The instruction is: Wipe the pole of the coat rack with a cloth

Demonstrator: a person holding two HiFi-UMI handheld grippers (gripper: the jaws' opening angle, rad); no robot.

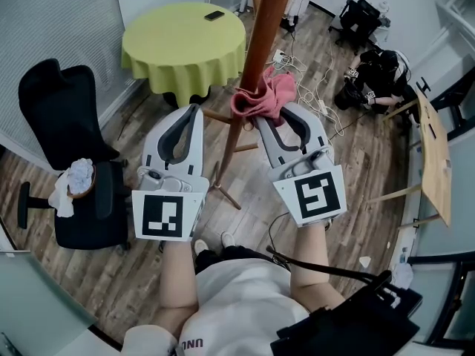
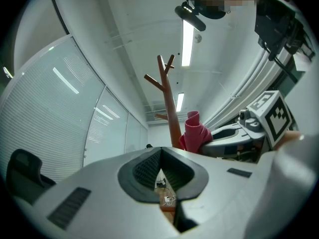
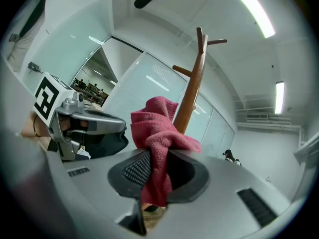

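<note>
The pole [image 1: 261, 35] of the coat rack [image 2: 167, 98] runs in the head view from 12 o'clock down toward the centre. The pink cloth [image 1: 274, 91] is bunched against its right side just above the middle of that view. We hold the cloth in the right hand-held gripper [image 3: 157, 176], whose jaws are clamped on a fold of it, so the loose part stands up in front of the pole and, as far as we can tell, touches the wood. The left hand-held gripper [image 1: 191, 117] sits at 9 o'clock of the cloth, just beside the pole, with its jaws pressed together on nothing. We judge the wiping to be under way or about to start. To do it well we should keep the cloth pushed firmly onto the pole, slide it along the length in long strokes, and turn the wrist so the fabric also reaches the far side. The grip is on a narrow fold, so too much drag could pull the cloth free. The idle gripper might steady the rack if it rocks on its splayed legs [image 1: 226, 191]. Farther out, a round table [image 1: 178, 50] with a green cover and a phone [image 1: 214, 15] stands at 11 o'clock. A black office chair [image 1: 59, 117] is at 9 o'clock, and cables [image 1: 315, 87] trail over the wooden floor [image 1: 133, 288] at 2 o'clock.
</note>
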